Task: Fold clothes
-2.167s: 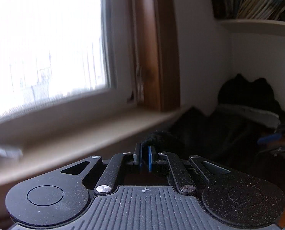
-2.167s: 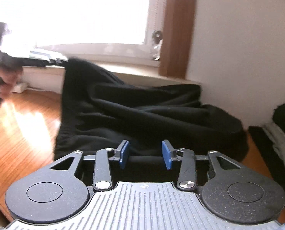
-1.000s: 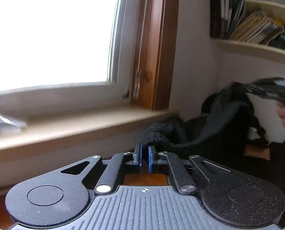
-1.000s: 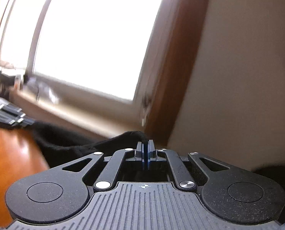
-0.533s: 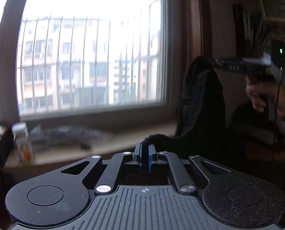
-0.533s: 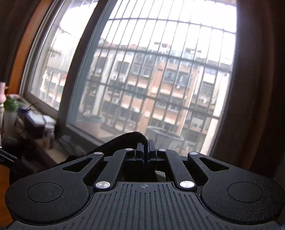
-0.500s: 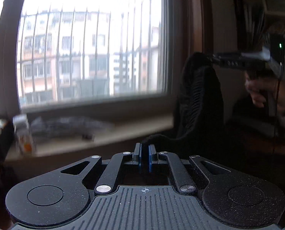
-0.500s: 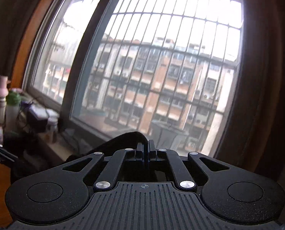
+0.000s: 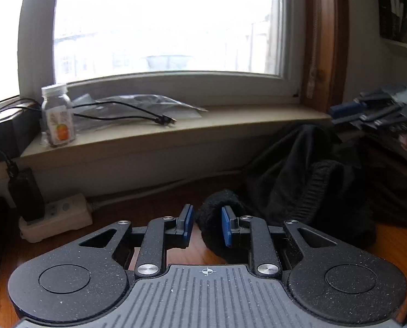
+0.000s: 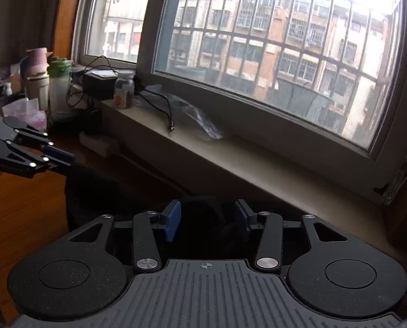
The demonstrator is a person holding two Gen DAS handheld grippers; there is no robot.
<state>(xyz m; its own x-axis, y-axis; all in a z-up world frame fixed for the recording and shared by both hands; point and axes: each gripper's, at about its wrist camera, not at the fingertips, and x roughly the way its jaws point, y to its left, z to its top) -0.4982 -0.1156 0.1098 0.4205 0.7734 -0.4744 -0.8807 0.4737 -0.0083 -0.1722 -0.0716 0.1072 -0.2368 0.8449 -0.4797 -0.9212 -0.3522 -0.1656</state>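
Observation:
A black knit garment (image 9: 299, 180) lies bunched on the wooden table (image 9: 394, 243) below the window sill. One rolled edge of it sits between the blue pads of my left gripper (image 9: 206, 218), which is open and low over the table. My right gripper (image 10: 207, 213) is open too, with dark fabric lying loose between its fingers. The garment (image 10: 99, 191) spreads leftward in the right wrist view. Each gripper shows in the other's view: the right one (image 9: 367, 114) at the far right with a hand behind it, the left one (image 10: 53, 155) at the left edge.
The window sill (image 9: 230, 120) carries a glass jar (image 9: 58, 116), black cables (image 9: 126, 109) and a plastic bag. A white power strip (image 9: 55, 218) and a black adapter (image 9: 25, 191) lie by the wall. Bottles and cups (image 10: 47, 82) crowd the far left; a bookshelf (image 9: 403, 8) hangs top right.
Both grippers were shut on the garment and held it up by the window. Both have since come down to the table and opened, and the garment lies slumped.

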